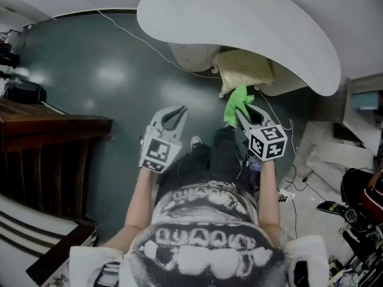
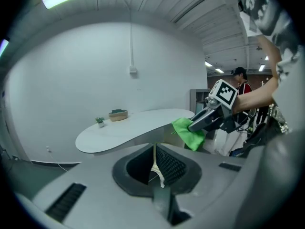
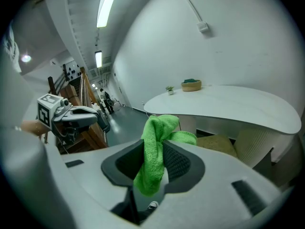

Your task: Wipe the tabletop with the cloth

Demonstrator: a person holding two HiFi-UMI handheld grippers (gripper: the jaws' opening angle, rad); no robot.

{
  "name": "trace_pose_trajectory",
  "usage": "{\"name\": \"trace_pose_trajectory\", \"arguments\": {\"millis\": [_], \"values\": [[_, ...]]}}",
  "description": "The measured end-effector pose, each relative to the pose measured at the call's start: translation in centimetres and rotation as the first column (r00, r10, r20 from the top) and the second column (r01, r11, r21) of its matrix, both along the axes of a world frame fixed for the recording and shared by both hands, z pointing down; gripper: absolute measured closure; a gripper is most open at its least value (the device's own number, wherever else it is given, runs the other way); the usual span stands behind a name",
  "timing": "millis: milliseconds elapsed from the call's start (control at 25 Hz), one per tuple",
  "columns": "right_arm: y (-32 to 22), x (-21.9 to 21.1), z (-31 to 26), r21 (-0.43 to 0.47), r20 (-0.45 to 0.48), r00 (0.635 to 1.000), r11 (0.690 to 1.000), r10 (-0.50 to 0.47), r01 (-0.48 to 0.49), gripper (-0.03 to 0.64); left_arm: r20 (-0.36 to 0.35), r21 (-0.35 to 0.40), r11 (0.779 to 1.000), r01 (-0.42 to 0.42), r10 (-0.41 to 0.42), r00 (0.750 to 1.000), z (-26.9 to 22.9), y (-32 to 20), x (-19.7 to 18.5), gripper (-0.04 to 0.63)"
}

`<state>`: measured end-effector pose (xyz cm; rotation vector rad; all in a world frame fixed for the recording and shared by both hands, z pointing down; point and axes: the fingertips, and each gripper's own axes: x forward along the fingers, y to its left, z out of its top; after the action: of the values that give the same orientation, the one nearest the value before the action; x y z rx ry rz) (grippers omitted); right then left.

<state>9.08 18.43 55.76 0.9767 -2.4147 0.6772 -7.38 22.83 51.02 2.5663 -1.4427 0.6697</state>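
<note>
The white curved tabletop (image 1: pixel 239 23) lies ahead of me, also seen in the left gripper view (image 2: pixel 138 125) and the right gripper view (image 3: pixel 228 104). My right gripper (image 1: pixel 239 113) is shut on a green cloth (image 1: pixel 237 103), which bunches above and hangs below the jaws (image 3: pixel 159 149). It is held in the air short of the table's near edge. The left gripper (image 1: pixel 175 113) is shut with nothing in it, held over the dark floor to the left. From the left gripper view I see the right gripper (image 2: pixel 200 123) with the cloth (image 2: pixel 188 133).
A small plant (image 2: pixel 99 121) and a basket (image 2: pixel 117 114) stand at the table's far end. A beige-cushioned chair (image 1: pixel 242 67) sits under the table. Dark wooden stairs (image 1: pixel 42 142) are at the left, cables and clutter (image 1: pixel 335 172) at the right. A person (image 2: pixel 240 80) stands beyond.
</note>
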Motion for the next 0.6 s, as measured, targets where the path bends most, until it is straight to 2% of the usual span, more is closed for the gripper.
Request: {"name": "trace_pose_trajectory", "arguments": {"millis": [320,600], "values": [[3.9,-3.9,-0.6,0.035,-0.004,0.997,0.996,-0.080,0.081,0.497,-0.006,0.012,0.999,0.037,-0.037,0.999,0.5,3.4,-2.8,0.580],[5.5,-5.1,-1.2,0.064,-0.009,0.992,0.990,-0.127,0.127,0.500,-0.011,0.020,0.998,0.057,-0.057,0.998,0.6,5.2,-3.2,0.580]]}}
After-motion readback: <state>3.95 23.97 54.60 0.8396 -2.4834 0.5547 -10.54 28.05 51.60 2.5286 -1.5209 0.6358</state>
